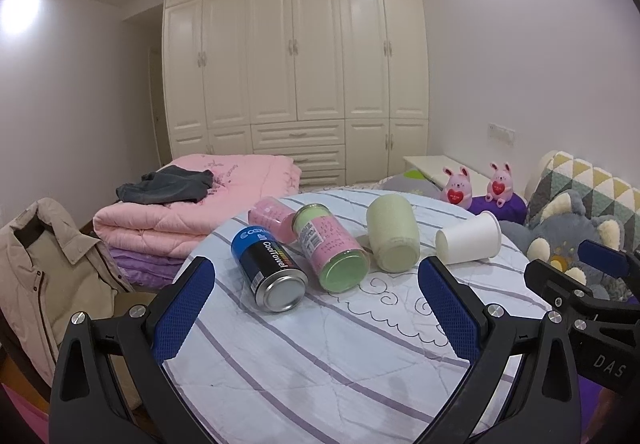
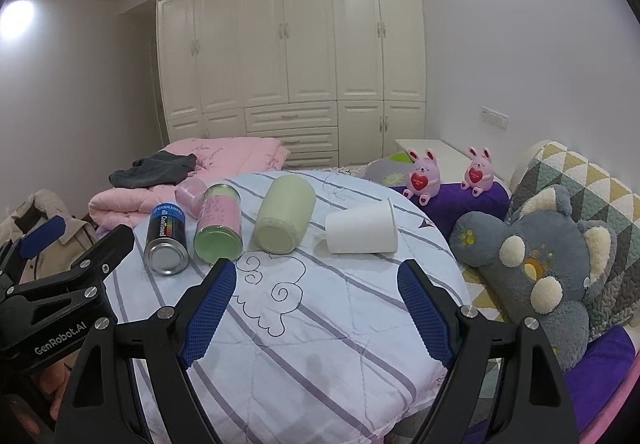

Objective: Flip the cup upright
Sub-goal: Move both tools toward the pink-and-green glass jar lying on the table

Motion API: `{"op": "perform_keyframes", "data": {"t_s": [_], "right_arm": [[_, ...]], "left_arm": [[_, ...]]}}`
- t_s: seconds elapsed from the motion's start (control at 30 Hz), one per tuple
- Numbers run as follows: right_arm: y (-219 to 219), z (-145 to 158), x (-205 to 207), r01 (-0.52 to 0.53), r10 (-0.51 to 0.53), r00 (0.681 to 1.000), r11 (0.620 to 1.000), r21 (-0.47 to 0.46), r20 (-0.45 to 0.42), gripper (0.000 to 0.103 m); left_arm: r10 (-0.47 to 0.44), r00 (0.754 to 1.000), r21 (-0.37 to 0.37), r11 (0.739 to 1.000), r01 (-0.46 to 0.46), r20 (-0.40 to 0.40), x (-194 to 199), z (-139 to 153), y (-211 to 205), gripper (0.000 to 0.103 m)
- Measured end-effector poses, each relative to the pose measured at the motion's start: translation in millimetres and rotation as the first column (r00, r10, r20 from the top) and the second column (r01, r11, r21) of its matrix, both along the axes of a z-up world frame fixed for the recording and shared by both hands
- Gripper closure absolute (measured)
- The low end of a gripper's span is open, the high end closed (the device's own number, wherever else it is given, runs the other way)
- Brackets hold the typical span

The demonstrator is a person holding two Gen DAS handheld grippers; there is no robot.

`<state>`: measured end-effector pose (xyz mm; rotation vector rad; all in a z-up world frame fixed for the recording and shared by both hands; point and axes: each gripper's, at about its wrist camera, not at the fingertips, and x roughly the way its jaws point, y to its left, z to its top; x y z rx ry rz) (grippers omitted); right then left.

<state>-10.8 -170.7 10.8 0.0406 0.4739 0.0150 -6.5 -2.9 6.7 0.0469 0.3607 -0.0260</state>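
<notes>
A white paper cup point(image 1: 470, 238) point(image 2: 362, 230) lies on its side on the striped quilt-covered round table point(image 1: 320, 356) point(image 2: 320, 324), at the right end of a row of lying containers. Its base faces the left wrist camera and its mouth points right and away. My left gripper point(image 1: 316, 308) is open and empty, near the front of the table, in front of the cans. My right gripper point(image 2: 316, 306) is open and empty, just in front of the cup. The right gripper's body also shows at the right edge of the left wrist view point(image 1: 592, 284).
Lying in the row left of the cup are a pale green jar point(image 1: 392, 234) point(image 2: 284, 217), a green-and-pink can point(image 1: 330, 248) point(image 2: 219, 222), a blue-black CoolTowel can point(image 1: 269, 270) point(image 2: 166, 240) and a pink can point(image 1: 270, 217) behind. A grey plush toy point(image 2: 536, 276) lies right of the table.
</notes>
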Motion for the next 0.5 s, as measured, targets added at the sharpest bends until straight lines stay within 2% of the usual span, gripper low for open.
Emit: {"op": "perform_keyframes", "data": {"t_s": [0.5], "right_arm": [[-1.9,1.6,1.5,-0.004,0.004,1.0,1.0,0.025,0.002,0.019]], "left_arm": [[-0.014,1.0,0.003,1.0,0.014,0.002,-1.6,0.5,-1.8,0.0]]}}
